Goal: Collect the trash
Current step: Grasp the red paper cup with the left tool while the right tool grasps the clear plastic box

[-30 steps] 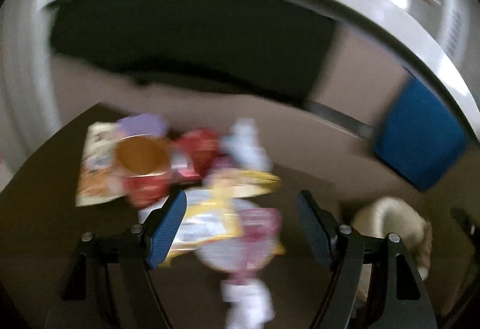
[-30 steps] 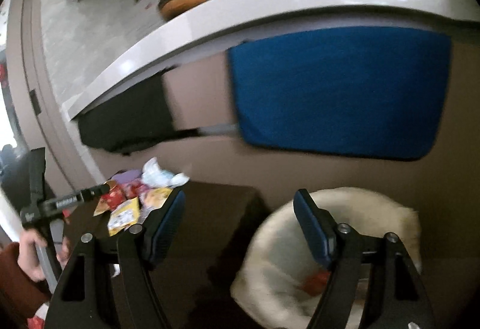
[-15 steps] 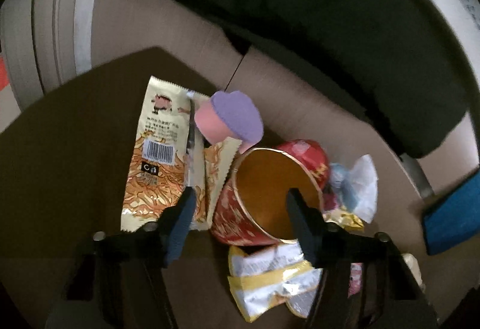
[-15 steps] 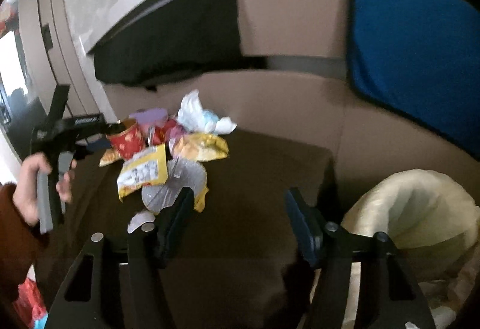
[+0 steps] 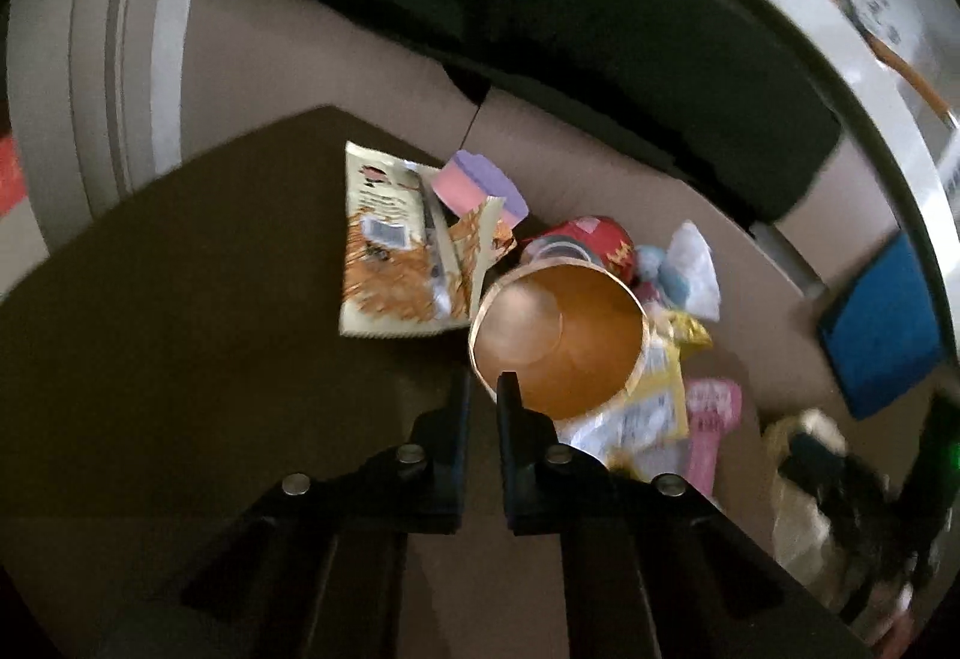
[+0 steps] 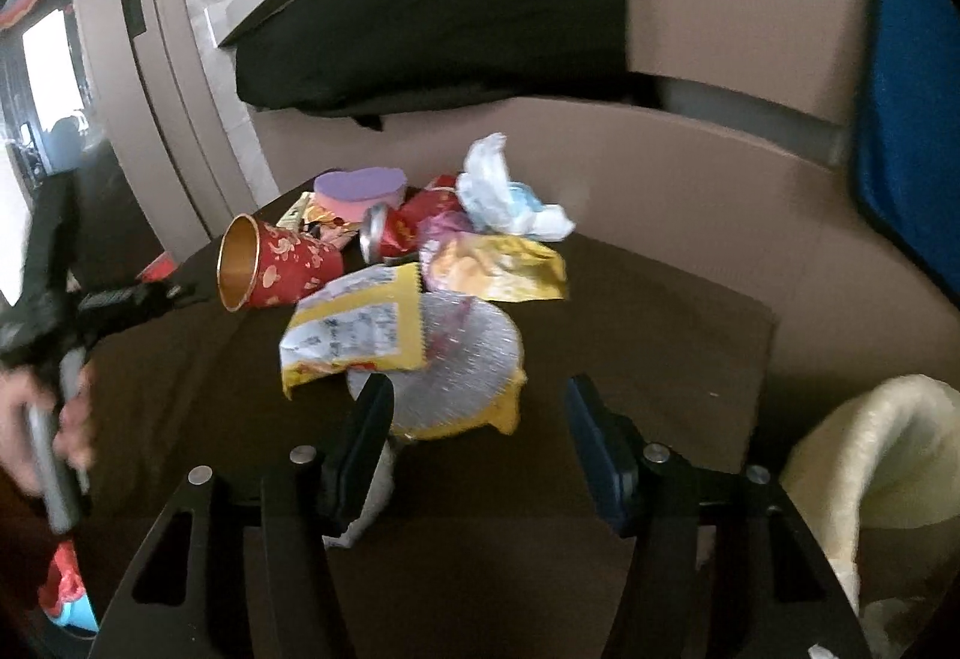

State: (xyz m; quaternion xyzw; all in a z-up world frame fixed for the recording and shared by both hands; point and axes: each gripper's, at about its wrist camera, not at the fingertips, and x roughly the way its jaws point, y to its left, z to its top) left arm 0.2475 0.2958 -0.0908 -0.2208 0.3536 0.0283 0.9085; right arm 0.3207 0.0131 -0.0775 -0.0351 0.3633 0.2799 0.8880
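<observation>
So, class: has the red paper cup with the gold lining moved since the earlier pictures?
Yes. The red paper cup with the gold lining has tipped leftward, away from the yellow snack wrapper, its rim pinched by the left gripper.

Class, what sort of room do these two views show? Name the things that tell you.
Probably a home living room: a tan sofa with a black cushion and a blue cushion curves behind a dark brown low table strewn with snack wrappers, beside a cream-lined bin.
</observation>
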